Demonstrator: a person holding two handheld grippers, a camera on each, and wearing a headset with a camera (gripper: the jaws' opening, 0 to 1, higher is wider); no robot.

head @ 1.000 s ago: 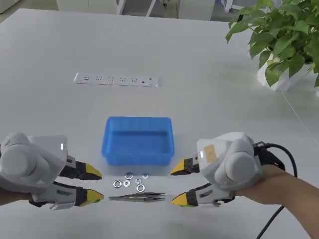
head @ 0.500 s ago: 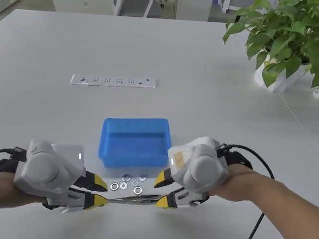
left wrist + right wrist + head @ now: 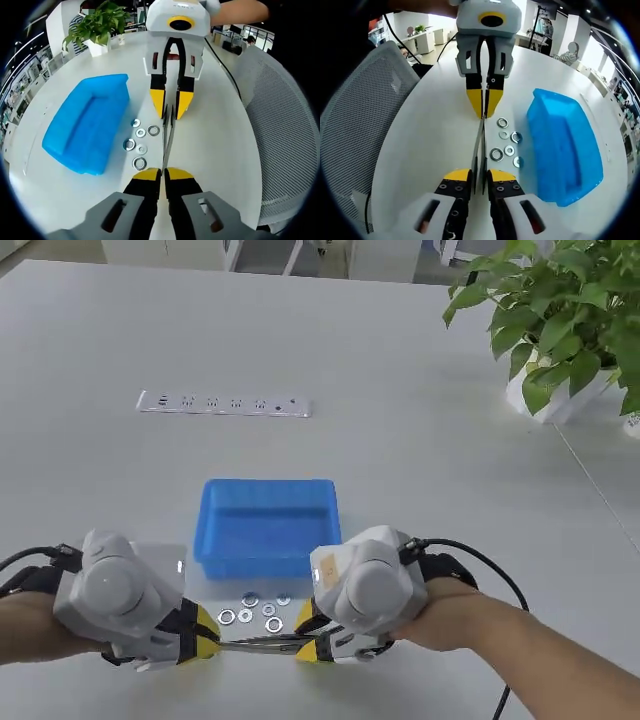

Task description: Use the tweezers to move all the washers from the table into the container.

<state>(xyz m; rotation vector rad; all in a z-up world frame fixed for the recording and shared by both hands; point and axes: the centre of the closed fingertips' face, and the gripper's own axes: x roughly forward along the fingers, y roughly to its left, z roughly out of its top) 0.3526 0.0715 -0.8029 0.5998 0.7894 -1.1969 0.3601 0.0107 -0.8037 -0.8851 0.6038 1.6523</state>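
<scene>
The tweezers pick-up looks like the step in hand, and the way to do it well is an even lift at both ends with a light squeeze, so nothing twists or sweeps the washers.

On the left, the white, yellow-tipped left gripper (image 3: 203,633) has its jaws closed onto one end of the slim steel tweezers (image 3: 258,643). These lie flat, left to right, at the near side of the pale grey bench (image 3: 420,460).

Just beyond them sit six small silver ring washers (image 3: 255,608), loose on the bench. Behind those is the blue rectangular plastic container (image 3: 262,564), with nothing in it that I can see.

On the right, the matching right gripper (image 3: 306,636) has its jaws pinched to a slit, and both tweezer arms are caught in it.
</scene>
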